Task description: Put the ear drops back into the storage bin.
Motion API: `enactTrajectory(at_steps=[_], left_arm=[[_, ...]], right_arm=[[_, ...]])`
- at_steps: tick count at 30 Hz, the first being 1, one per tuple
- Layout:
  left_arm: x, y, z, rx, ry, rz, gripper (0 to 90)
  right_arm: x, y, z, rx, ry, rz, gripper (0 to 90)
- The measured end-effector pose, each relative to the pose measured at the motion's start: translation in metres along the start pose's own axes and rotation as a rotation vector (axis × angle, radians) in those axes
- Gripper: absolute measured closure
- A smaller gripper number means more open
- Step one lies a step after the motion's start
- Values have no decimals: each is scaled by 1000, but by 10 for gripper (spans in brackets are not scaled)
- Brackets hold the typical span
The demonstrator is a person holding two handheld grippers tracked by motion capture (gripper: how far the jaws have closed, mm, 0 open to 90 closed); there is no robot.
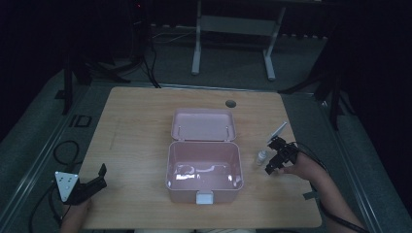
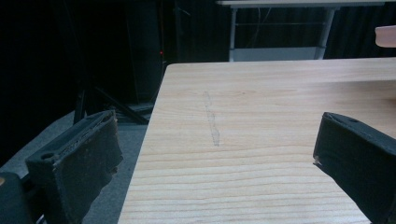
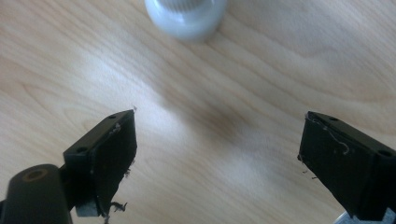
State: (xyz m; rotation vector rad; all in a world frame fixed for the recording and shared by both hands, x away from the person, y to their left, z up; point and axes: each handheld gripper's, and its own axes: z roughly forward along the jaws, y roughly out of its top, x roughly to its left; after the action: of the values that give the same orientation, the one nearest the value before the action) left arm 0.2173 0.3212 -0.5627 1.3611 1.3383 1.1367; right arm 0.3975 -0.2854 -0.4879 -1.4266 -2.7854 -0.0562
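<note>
Standing open at the centre of the wooden table [image 1: 136, 126], the pink box [image 1: 204, 172] has its lid [image 1: 204, 124] folded back flat on the far side, which leaves the cavity free for loading from above; the cavity appears empty apart from reflections. A small white bottle [image 1: 262, 156] stands upright on the table just right of the box, near its right wall but not touching it.

The right gripper [image 1: 278, 158] sits just right of the bottle, angled toward it. In the right gripper view its jaws are spread wide over bare wood with nothing between them, and the bottle [image 3: 186, 16] lies ahead of them, beyond their tips. This position suggests an approach to grasp the bottle.

The left gripper [image 1: 92, 184] rests near the table's near left corner, well apart from the box. Its jaws are also wide open and hold nothing, so it is probably parked.
</note>
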Motion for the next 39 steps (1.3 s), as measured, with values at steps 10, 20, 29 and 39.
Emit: enactTrajectory(at_steps=[10,20,29,39], left_arm=[[0,0,0,1,-4,4,10],[0,0,0,0,-7,1,10],[0,0,0,0,-10,2,10],[0,0,0,2,-8,6,10]], right_arm=[[10,29,7,24,8,-20,152],[12,50,14,44,20,-6,294],[15,59,17,66,17,-2,508],[13,62,20,89,4,-6,580]])
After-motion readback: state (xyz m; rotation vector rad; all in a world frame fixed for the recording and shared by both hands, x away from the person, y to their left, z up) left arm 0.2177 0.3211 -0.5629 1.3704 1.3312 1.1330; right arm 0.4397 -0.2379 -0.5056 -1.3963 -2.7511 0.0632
